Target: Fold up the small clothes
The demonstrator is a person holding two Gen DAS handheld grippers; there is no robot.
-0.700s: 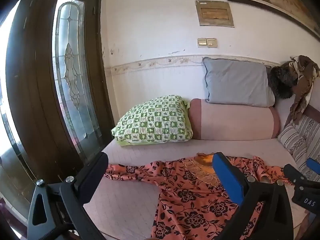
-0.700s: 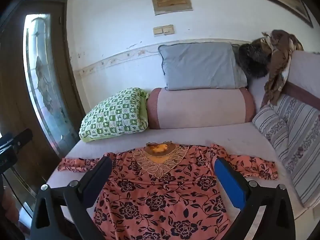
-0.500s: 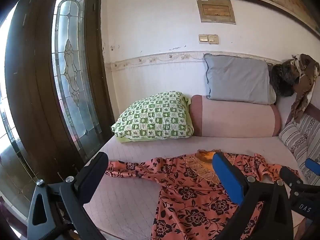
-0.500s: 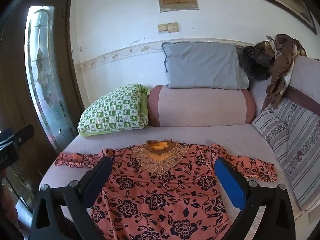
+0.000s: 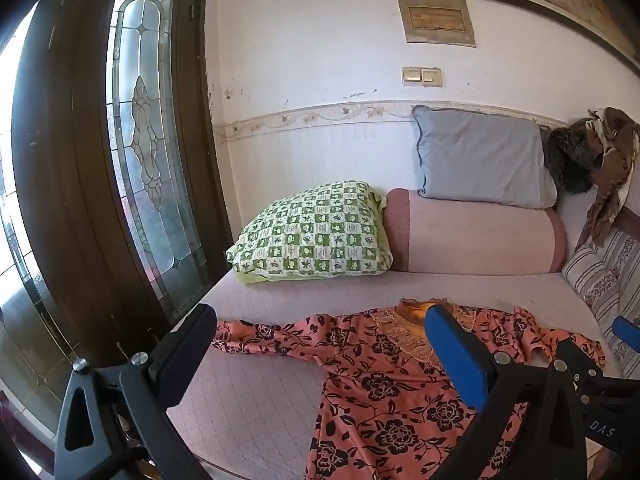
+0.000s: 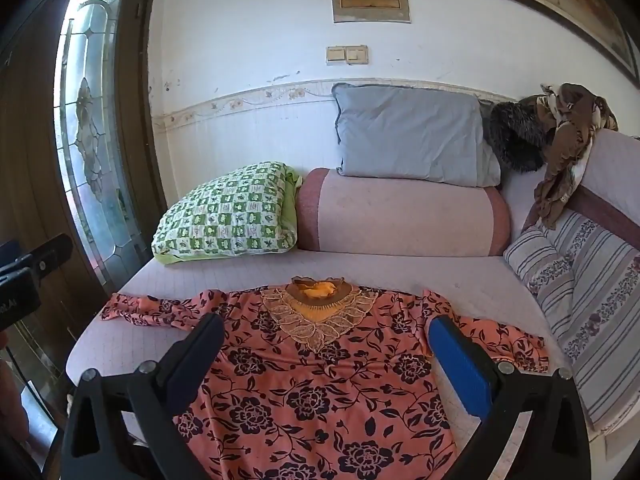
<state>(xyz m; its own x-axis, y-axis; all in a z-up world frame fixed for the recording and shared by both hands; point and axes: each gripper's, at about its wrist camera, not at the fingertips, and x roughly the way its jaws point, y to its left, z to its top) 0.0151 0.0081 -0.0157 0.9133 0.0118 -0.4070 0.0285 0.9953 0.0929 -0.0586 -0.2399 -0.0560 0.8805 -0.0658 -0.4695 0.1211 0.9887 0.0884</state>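
A salmon long-sleeved top with black flowers (image 6: pixel 312 372) lies flat, face up, on the pink daybed (image 6: pixel 400 280), neck toward the wall, both sleeves spread out. It also shows in the left wrist view (image 5: pixel 384 380). My right gripper (image 6: pixel 322 332) is open and empty, held above the top's chest. My left gripper (image 5: pixel 320 336) is open and empty, above the left sleeve (image 5: pixel 264 334) and shoulder. The right gripper's body shows at the right edge of the left wrist view.
A green checked pillow (image 6: pixel 228 220), a pink bolster (image 6: pixel 400 216) and a grey pillow (image 6: pixel 412 136) line the wall. Striped cushions (image 6: pixel 580 288) and a brown cloth (image 6: pixel 568 148) sit at the right. A wooden door with glass (image 5: pixel 144 152) stands left.
Both grippers have pulled back and risen a little, so the top sits lower and farther in both views. The top itself has not moved.
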